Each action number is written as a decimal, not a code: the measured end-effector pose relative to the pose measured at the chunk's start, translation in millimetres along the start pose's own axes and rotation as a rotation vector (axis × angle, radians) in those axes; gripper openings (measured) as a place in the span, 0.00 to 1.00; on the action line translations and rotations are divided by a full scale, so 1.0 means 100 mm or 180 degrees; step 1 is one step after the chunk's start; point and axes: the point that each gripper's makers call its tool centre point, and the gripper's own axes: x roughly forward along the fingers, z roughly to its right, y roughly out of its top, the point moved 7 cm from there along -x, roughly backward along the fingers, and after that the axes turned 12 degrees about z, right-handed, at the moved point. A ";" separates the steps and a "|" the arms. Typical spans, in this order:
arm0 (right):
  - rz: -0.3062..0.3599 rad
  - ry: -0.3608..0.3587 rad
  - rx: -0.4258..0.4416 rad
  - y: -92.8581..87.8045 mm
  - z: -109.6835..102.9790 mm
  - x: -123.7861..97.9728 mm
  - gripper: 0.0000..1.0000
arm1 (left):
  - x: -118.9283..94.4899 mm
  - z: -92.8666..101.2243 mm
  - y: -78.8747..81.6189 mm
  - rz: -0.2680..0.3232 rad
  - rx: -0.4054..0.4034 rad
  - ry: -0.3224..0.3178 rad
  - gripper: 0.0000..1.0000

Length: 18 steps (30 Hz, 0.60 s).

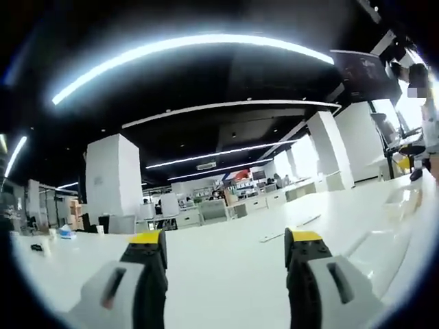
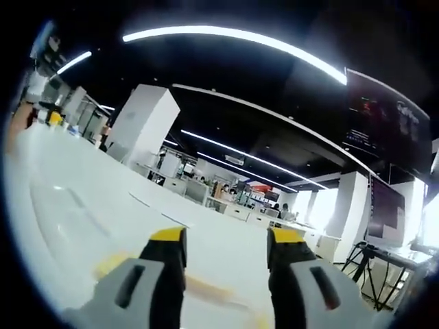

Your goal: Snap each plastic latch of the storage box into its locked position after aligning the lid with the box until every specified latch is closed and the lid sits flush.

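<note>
Left gripper (image 1: 226,250): jaws parted, yellow-tipped, nothing between them. We hold it level over a white tabletop (image 1: 226,274), aimed across the room.

Right gripper (image 2: 219,247): jaws likewise spread, empty, yellow tips up. Below and between them we note a blurred tan-yellow strip (image 2: 206,291) on the white surface; we cannot tell what it is.

Storage box: not positively identified. In the left gripper view a pale, translucent rounded form (image 1: 384,240) lies to the right of the jaws, apart from them; in the right gripper view a similar clear curved form (image 2: 62,219) lies to the left of the jaws. We judge these may be one item, box or lid, sitting between our two tools, but its outline is too washed out to confirm. No latch can be made out.

Surroundings: open office, white pillar (image 1: 113,178), desks and chairs far off, long ceiling light strips (image 1: 192,48), a dark screen (image 2: 387,123) at right, a tripod stand (image 2: 363,264) beneath it.

Task status, as judged: neither tool touches anything. Lid alignment and all latches appear yet to be done; we see no closed latch.
</note>
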 end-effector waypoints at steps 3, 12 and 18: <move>-0.0005 -0.0002 -0.0008 0.00 -0.01 0.01 0.46 | 0.07 0.08 0.14 0.0055 -0.0020 -0.0099 0.70; 0.0011 0.0020 0.0028 0.00 -0.01 0.01 0.46 | 0.37 0.60 0.42 0.0108 -0.0011 -0.0802 0.66; -0.0003 0.0042 0.0023 -0.02 -0.02 0.03 0.45 | 0.57 0.97 0.44 -0.0022 0.0015 -0.1242 0.65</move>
